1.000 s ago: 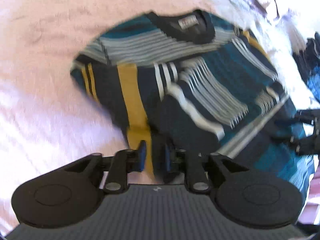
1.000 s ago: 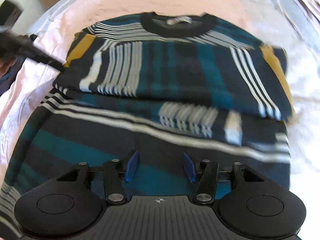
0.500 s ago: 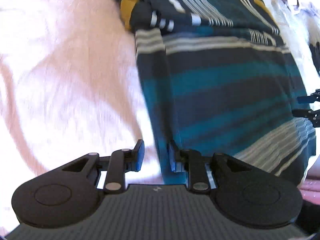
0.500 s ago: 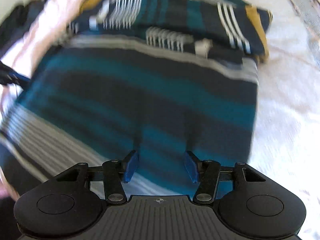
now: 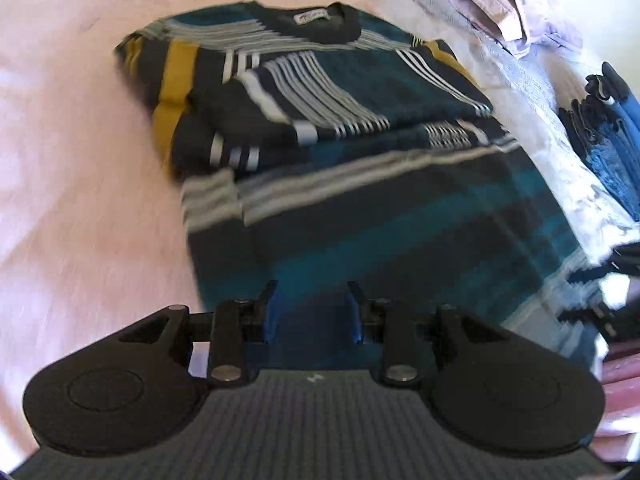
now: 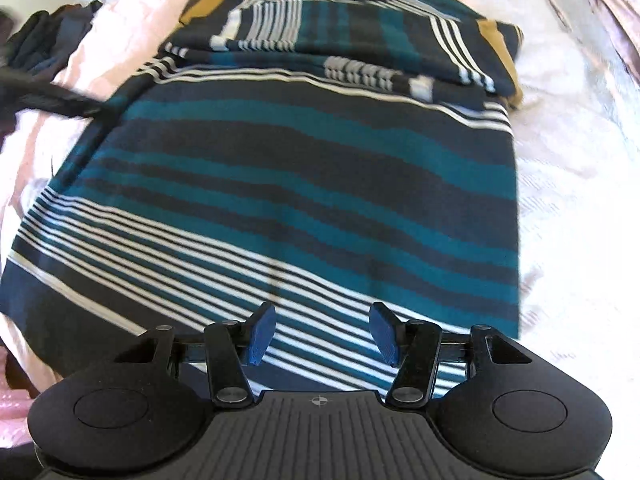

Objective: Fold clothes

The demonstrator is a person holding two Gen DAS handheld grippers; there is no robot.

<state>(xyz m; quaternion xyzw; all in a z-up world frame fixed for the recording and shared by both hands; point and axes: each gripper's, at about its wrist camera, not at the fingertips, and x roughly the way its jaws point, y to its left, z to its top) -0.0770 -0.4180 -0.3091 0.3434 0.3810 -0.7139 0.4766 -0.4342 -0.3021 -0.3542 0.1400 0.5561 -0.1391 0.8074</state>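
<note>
A striped sweater (image 5: 400, 216) in teal, navy, white and mustard lies flat on a pink sheet (image 5: 80, 168), collar at the far end and both sleeves folded across the chest. My left gripper (image 5: 312, 306) hovers over the lower left of its body. Its jaws are opening, with nothing pinched between the blue pads. My right gripper (image 6: 322, 330) stands open above the white-striped hem of the sweater (image 6: 304, 168), holding nothing. The left gripper (image 6: 52, 98) shows as a dark blur at the sweater's left edge in the right wrist view.
A pile of dark blue clothes (image 5: 608, 132) lies to the right of the sweater, seen as the dark clothes (image 6: 44, 44) in the right wrist view. Pale folded garments (image 5: 500, 8) sit at the far right. A white cover (image 6: 580, 168) spreads beside the sweater.
Both grippers have drawn back from the folded sleeves towards the hem. The left jaws stand wider apart than before. The sweater itself has stayed as it lay.
</note>
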